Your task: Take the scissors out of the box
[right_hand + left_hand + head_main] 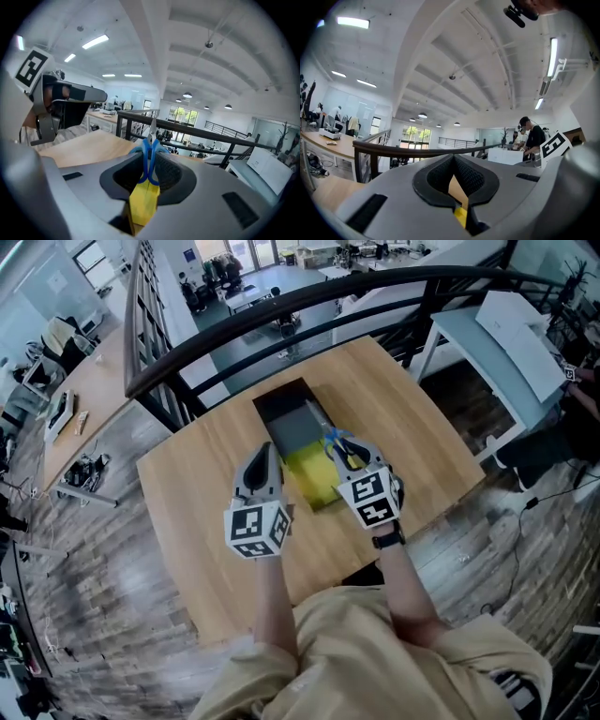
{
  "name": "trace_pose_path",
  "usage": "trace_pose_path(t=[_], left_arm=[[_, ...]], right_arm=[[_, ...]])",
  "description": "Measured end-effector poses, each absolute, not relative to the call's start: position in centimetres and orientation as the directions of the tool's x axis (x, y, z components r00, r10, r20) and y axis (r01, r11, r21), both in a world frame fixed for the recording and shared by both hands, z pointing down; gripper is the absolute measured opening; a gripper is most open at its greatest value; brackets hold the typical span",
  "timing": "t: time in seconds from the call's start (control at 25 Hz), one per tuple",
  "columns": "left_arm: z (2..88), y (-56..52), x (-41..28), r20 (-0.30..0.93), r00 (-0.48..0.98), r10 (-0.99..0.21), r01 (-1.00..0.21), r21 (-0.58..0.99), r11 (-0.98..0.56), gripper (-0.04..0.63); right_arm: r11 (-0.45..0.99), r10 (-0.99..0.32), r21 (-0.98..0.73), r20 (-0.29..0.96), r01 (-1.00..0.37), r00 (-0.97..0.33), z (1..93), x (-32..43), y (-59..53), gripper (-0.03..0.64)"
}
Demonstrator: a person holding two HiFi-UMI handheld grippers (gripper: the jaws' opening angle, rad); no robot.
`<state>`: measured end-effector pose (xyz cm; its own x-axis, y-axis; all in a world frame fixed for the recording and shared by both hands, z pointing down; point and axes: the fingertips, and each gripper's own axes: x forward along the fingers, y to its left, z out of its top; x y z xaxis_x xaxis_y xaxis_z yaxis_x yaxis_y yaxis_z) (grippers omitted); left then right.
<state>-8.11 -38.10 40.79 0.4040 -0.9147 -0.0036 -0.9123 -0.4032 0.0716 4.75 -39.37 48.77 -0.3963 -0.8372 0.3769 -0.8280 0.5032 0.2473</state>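
While the right gripper (151,164) pinches the blue scissors (149,149) between its fingers (172,174), blades pointing onward, they hang just above the open box (281,411) on the counter (417,427); the left gripper (453,164) waits beside, fingers pressed together, empty.

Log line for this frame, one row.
right tool: shut on scissors | left tool: shut, empty | box: on table
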Motion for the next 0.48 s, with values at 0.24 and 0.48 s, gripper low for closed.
trace_pose_path(t=[0.24, 0.48], left_arm=[[36.5, -35.8, -8.0, -0.08, 0.397, -0.914, -0.916, 0.031, -0.401, 0.012], [34.4, -34.6, -8.6, -0.108, 0.376, -0.92, -0.926, 0.003, -0.379, 0.012]], right_arm=[[0.464, -0.879, 0.196, 0.228, -0.864, -0.42, 43.1, 5.0, -37.8, 0.081], [0.42, -0.908, 0.171, 0.086, -0.891, -0.411, 38.1, 5.2, -36.3, 0.081]])
